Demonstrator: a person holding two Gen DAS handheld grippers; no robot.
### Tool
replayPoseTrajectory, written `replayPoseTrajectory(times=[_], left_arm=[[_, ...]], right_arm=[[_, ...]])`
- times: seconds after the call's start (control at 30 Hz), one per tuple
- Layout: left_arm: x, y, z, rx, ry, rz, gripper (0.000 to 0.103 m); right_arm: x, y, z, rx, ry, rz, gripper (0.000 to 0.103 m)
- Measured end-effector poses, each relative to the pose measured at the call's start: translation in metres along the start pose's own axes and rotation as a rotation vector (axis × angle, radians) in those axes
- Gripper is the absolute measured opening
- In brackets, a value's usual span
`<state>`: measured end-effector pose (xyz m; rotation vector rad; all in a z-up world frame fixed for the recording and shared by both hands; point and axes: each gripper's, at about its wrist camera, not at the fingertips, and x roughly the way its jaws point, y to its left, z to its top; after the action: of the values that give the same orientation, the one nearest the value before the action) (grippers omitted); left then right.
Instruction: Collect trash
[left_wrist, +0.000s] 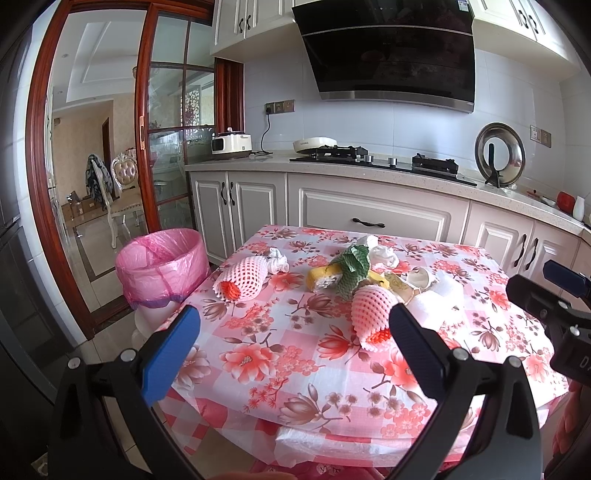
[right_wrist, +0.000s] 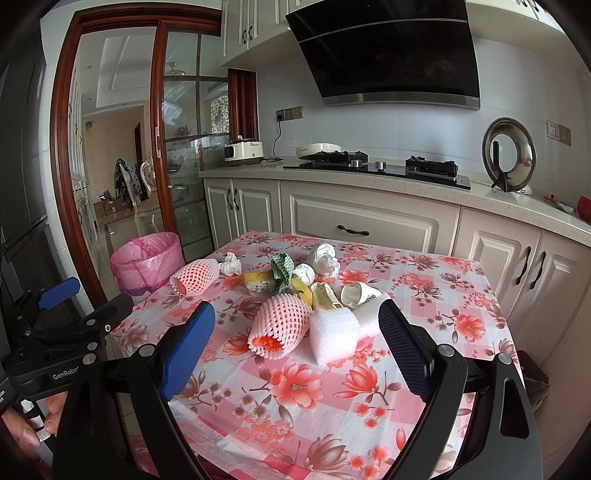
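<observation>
Above the floral tablecloth (right_wrist: 424, 280), both grippers, left (left_wrist: 295, 325) and right (right_wrist: 297, 321), jaws spread wide, empty.

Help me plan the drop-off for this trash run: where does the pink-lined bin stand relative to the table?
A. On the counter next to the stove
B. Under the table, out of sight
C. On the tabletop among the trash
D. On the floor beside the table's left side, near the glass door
D: the pink-lined bin stands on the floor off the left edge of the table, in front of the glass door.
</observation>
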<state>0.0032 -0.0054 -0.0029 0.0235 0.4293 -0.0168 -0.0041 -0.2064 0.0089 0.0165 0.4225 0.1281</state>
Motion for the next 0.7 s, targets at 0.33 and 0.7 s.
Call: replayPoseTrajectory(times=[0.33,0.7], left_arm=[[0.0003,0.0003,-0.0002,0.0,0.0,0.0,0.099],[0.0002,0.001,0.0001,-0.002,0.0,0.0,0.099]], right_arm=[[0.0002,-0.0001,-0.0001,0.001,-0.001,0.0,0.085],[0.0002,-0.0002,-0.0002,0.002,-0.001,0.001,0.085]])
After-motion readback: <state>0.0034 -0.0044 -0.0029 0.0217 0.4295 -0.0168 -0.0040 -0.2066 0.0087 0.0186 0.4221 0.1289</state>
